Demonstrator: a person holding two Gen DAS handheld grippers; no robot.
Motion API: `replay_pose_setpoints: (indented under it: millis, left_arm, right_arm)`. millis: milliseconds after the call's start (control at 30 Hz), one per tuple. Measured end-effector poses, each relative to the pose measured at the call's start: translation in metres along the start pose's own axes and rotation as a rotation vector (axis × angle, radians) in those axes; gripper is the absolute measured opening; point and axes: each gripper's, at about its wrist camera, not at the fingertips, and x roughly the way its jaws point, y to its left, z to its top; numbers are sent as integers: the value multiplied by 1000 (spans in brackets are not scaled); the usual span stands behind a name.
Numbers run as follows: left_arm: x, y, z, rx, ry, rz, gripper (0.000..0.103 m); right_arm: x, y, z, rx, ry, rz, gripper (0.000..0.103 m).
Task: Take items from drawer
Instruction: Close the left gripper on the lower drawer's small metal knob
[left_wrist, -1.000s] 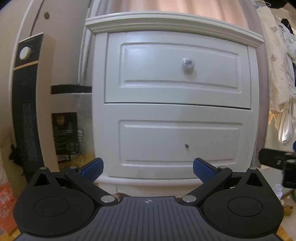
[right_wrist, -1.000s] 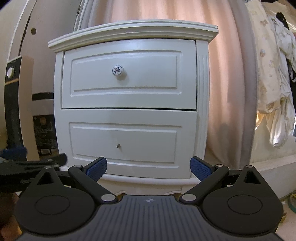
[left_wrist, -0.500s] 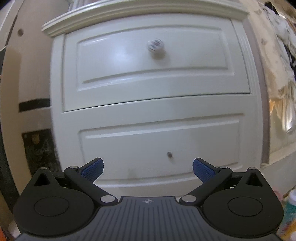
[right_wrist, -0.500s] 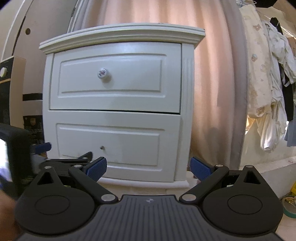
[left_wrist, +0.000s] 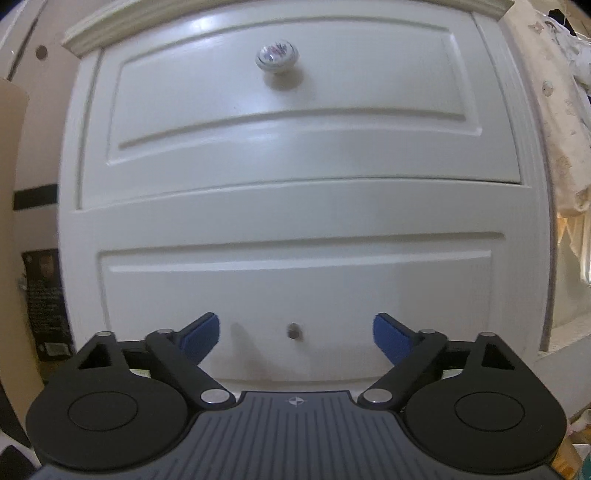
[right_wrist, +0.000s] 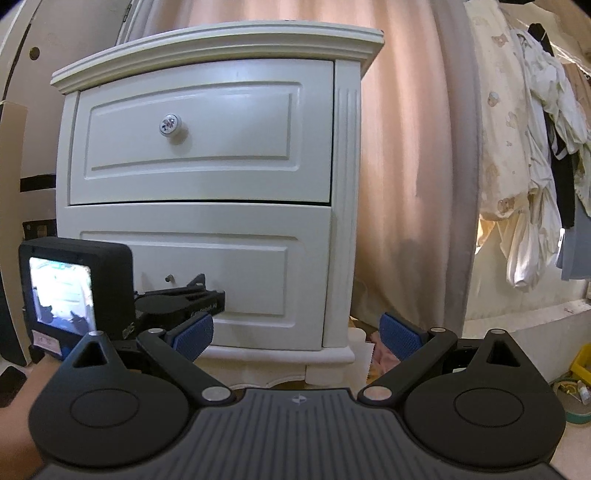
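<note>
a peach curtain (right_wrist: 406, 147) hung behind a white nightstand (right_wrist: 347, 184), and pale clothes (right_wrist: 524, 166) hung well to the right of the nightstand. both drawers of the nightstand were shut. the upper drawer (left_wrist: 295, 110) carried a round patterned ceramic knob (left_wrist: 277, 56) at the middle of its front; the lower drawer (left_wrist: 295, 288) carried only a small metal stud (left_wrist: 294, 329) where a knob would sit. whatever lay inside the drawers was hidden.

the left claw (left_wrist: 295, 332) was up close to the nightstand's lower drawer, its blue-padded fingers spread wide apart with the stud between them in the left wrist view, gripping nothing. whether the fingers touched the drawer front could not be told. in the right wrist view the left claw showed low against the nightstand's lower front, with its camera screen (right_wrist: 61, 295) lit.

the right claw (right_wrist: 295, 334) was farther back from the nightstand, off its right front corner, its blue fingers also spread wide and empty.
</note>
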Motion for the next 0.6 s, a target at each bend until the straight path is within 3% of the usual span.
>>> replay_pose_setpoints:
  millis: [233, 400, 500, 600]
  left_arm:
    - [9, -8, -2, 28, -4, 31, 73]
    - [7, -7, -3, -9, -33, 37, 72]
    - [6, -2, -2, -85, -25, 53, 72]
    - [7, -1, 0, -88, -4, 51, 71]
  right_arm:
    - [7, -7, -4, 15, 15, 1, 103]
    - [12, -11, -6, 22, 25, 6, 103]
    - [13, -12, -7, 23, 30, 8, 103]
    - [14, -13, -8, 24, 33, 8, 103]
